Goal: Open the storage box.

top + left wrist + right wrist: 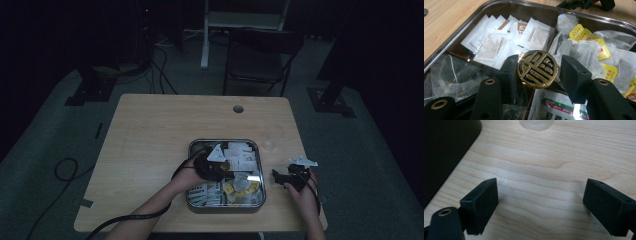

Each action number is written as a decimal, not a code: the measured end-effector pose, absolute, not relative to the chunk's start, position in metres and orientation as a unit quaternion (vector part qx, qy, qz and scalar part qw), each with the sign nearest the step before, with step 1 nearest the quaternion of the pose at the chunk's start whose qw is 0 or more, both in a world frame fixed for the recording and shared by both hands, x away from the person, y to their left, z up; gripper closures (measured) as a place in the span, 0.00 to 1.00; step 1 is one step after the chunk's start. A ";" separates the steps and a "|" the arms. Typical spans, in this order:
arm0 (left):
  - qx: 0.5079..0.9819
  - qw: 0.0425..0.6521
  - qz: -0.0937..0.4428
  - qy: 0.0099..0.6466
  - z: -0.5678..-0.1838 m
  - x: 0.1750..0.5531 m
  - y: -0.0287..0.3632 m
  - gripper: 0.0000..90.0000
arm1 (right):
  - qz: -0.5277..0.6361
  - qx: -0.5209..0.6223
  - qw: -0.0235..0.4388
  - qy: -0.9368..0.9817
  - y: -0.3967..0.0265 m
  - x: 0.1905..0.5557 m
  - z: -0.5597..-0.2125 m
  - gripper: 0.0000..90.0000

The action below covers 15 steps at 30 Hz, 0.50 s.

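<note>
Seen from above, a person's two forearms reach in over the near edge of a pale wooden table [150, 130]. The left gripper [220, 169] hangs over the middle of a metal tray [192, 147] that sits toward the table's near right corner, packed with tea bags and white sachets. The right gripper [286, 176] rests on bare wood just beside the tray's right side, close to the table's right edge.

Along the left gripper [537, 68], the two black jaws flank a round gold knob [537, 69] with a black pattern, which stands at the centre of the tray [474, 15] where its dividers meet. The left pad touches the knob's rim; a narrow gap shows before the right pad, so the pinch is not complete. White sachets [499, 41] lie in the compartment behind it, yellow-tagged tea bags [586, 42] in the one beside.

Along the right gripper [540, 200], the jaws stand spread wide over bare table [554, 152], nothing between them.
</note>
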<state>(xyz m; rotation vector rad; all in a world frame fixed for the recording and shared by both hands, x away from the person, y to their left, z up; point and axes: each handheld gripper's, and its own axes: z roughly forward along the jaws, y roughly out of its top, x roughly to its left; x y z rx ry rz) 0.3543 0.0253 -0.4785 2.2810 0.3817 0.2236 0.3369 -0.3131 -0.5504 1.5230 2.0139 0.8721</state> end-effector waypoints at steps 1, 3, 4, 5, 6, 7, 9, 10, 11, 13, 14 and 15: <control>0.899 0.399 0.093 0.157 -0.479 0.355 0.026 0.60 | 0.317 0.554 0.233 0.733 -0.313 0.337 -0.550 0.14; 0.899 0.399 0.093 0.157 -0.479 0.355 0.026 0.63 | 0.317 0.554 0.233 0.733 -0.313 0.337 -0.550 0.14; 0.898 0.399 0.095 0.161 -0.479 0.355 0.025 0.65 | 0.318 0.554 0.233 0.733 -0.313 0.337 -0.550 0.14; 0.898 0.399 0.095 0.161 -0.479 0.355 0.025 0.65 | 0.317 0.554 0.233 0.733 -0.313 0.337 -0.550 0.14; 0.898 0.398 0.093 0.162 -0.479 0.355 0.025 0.65 | 0.317 0.554 0.233 0.733 -0.313 0.337 -0.550 0.14; 0.899 0.397 0.094 0.161 -0.478 0.355 0.025 0.66 | 0.317 0.554 0.233 0.733 -0.313 0.337 -0.550 0.14; 0.899 0.395 0.096 0.162 -0.478 0.355 0.024 0.66 | 0.317 0.554 0.233 0.733 -0.313 0.337 -0.550 0.14; 0.900 0.393 0.098 0.160 -0.477 0.354 0.024 0.66 | 0.317 0.554 0.233 0.733 -0.313 0.337 -0.550 0.14; 0.900 0.392 0.098 0.160 -0.477 0.354 0.024 0.66 | 0.317 0.554 0.233 0.733 -0.313 0.337 -0.550 0.14; 0.902 0.389 0.099 0.159 -0.476 0.354 0.024 0.66 | 0.317 0.554 0.233 0.733 -0.313 0.337 -0.550 0.14; 0.902 0.389 0.099 0.159 -0.476 0.354 0.024 0.66 | 0.317 0.554 0.233 0.733 -0.313 0.337 -0.550 0.14; 0.902 0.389 0.099 0.159 -0.476 0.354 0.024 0.66 | 0.317 0.554 0.233 0.733 -0.313 0.337 -0.550 0.14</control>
